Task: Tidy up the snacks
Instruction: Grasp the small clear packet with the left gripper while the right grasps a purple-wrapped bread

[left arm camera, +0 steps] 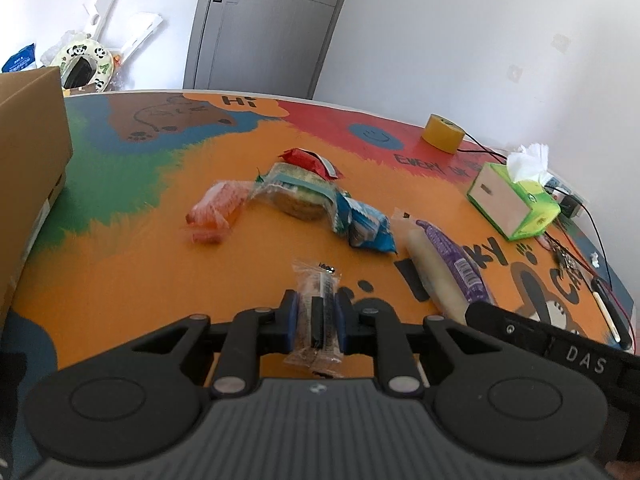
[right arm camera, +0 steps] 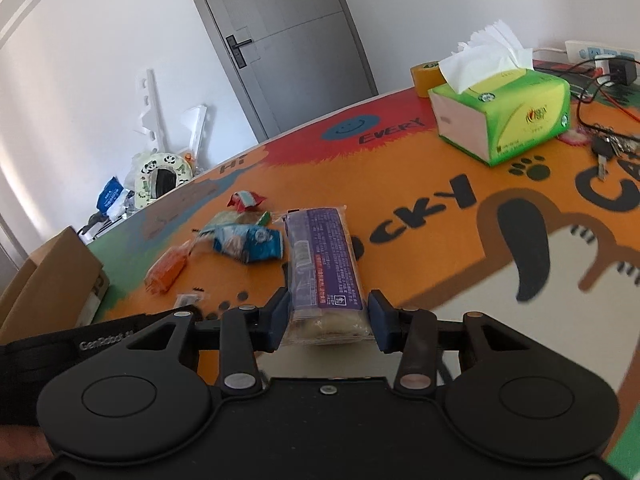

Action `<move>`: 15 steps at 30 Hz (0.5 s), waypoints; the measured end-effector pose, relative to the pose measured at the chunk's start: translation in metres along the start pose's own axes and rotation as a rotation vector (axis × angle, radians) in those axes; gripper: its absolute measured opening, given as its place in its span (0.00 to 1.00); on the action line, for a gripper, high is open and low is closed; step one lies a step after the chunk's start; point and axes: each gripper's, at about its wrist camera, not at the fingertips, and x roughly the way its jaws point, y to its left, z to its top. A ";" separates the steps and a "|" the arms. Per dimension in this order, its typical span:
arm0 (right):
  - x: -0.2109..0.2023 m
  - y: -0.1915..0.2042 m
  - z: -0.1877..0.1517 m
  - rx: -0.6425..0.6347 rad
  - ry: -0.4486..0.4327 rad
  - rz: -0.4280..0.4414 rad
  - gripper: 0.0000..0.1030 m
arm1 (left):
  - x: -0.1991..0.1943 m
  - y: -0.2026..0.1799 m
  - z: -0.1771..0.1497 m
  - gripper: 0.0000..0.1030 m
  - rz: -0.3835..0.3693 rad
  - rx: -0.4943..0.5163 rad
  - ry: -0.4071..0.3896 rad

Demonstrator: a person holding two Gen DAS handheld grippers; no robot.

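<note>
- Your left claw (left arm camera: 316, 320) is closed tight on a small clear-wrapped snack bar with a dark stripe (left arm camera: 318, 312); the blue pads press both long sides, and the bar points away from you over the orange part of the surface (left arm camera: 120, 280), near its front edge.
- Your right claw (right arm camera: 328, 320) stands partly closed on a long pale bread roll in a clear and purple wrapper (right arm camera: 326, 268); both pads touch the near end of the pack, and its far end reaches toward the middle of the surface.
- In the left wrist view that same purple-wrapped roll lies just right of your left claw, with the black body of the other tool over its near end.
- Toward the middle of the surface sits a loose cluster: an orange translucent packet (left arm camera: 218, 210), a round pale cake in a clear and teal wrapper (left arm camera: 300, 194), a small red packet (left arm camera: 310, 162) behind it, and a crumpled blue and white packet (left arm camera: 366, 228) to its right.
- A brown cardboard box (left arm camera: 32, 152) stands at the left edge.
- A green tissue box with a white tissue sticking out (left arm camera: 514, 200) and a yellow roll of tape (left arm camera: 442, 133) sit toward the far right corner, beside some wires and keys.
</note>
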 end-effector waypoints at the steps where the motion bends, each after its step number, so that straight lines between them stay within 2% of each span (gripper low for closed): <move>1: -0.003 0.001 -0.001 0.001 0.000 0.001 0.42 | -0.002 -0.001 -0.002 0.18 -0.002 0.002 -0.001; 9: -0.017 -0.003 -0.003 0.021 -0.013 0.023 0.44 | -0.009 -0.014 -0.014 0.18 -0.031 0.061 -0.019; 15: -0.008 -0.003 0.006 0.010 -0.048 0.019 0.62 | -0.007 -0.017 -0.014 0.18 -0.027 0.075 -0.029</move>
